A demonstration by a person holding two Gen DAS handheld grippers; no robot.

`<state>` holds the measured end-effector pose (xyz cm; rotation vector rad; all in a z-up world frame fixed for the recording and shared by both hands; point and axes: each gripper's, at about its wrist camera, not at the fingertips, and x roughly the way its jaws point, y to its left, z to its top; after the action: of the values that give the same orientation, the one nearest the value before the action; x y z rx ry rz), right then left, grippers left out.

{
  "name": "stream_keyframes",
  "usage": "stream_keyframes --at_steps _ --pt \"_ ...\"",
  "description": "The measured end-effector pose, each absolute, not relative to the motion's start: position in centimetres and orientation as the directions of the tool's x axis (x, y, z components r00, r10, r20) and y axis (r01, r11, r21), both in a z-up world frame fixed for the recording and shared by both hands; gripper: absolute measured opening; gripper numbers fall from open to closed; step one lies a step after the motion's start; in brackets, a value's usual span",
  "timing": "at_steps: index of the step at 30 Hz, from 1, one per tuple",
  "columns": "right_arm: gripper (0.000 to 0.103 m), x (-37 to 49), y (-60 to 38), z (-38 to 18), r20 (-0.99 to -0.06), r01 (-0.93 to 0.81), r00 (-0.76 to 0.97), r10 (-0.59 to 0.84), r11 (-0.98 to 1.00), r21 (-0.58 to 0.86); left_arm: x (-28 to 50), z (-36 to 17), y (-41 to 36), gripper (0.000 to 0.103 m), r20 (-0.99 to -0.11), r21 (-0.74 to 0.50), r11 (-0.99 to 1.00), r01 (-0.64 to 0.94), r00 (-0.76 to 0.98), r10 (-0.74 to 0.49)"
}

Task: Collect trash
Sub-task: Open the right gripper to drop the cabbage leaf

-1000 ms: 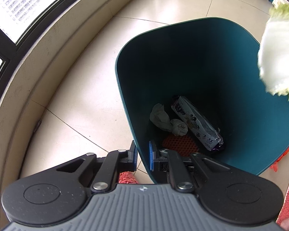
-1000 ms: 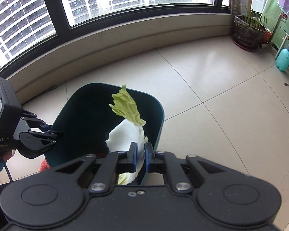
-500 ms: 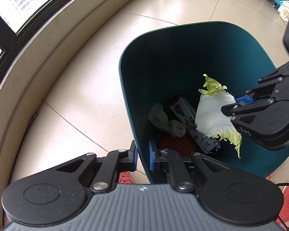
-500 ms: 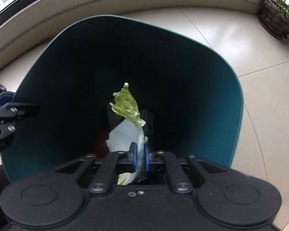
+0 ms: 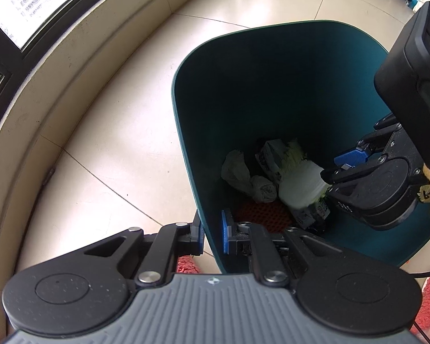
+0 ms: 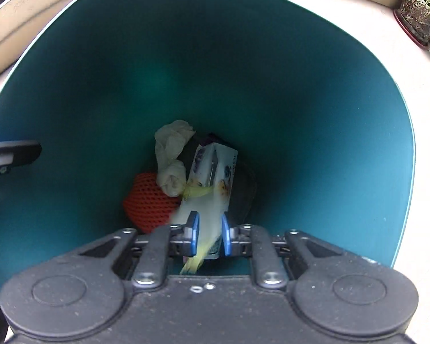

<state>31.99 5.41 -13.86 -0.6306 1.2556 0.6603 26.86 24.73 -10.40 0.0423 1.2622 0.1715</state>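
Beige tiled floor (image 5: 106, 132) carries the teal trash bin (image 5: 272, 66), standing upright near the curved sill; a potted plant (image 6: 420, 14) stands farther off

A deep teal bin (image 5: 243, 91) stood upright on the tiled floor, holding a crumpled pale tissue (image 6: 172, 149), a printed wrapper (image 6: 215, 169), orange foam netting (image 6: 149, 203) and a white-and-green cabbage leaf (image 5: 301, 186) lying atop them
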Motion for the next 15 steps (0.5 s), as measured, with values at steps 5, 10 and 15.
stream_keyframes --at_steps 5,10,15 --pt "0.023 31.9 4.5 -13.3 -0.978 -0.746 0.170 0.125 0.664 -0.045 26.9 -10.3 24.4 0.011 -0.943 0.132 0.986 -0.104 0.294 0.158" --pt "0.033 33.2 3.9 -11.3 -0.970 -0.743 0.166 0.180 0.669 -0.003 26.9 -10.4 24.2 0.011 -0.943 0.139 0.985 -0.103 0.289 0.164" --pt "0.036 32.5 2.5 -9.4 -0.959 -0.745 0.176 0.223 0.667 0.018 27.1 -10.5 24.1 0.011 -0.944 0.140 0.985 -0.105 0.286 0.165"
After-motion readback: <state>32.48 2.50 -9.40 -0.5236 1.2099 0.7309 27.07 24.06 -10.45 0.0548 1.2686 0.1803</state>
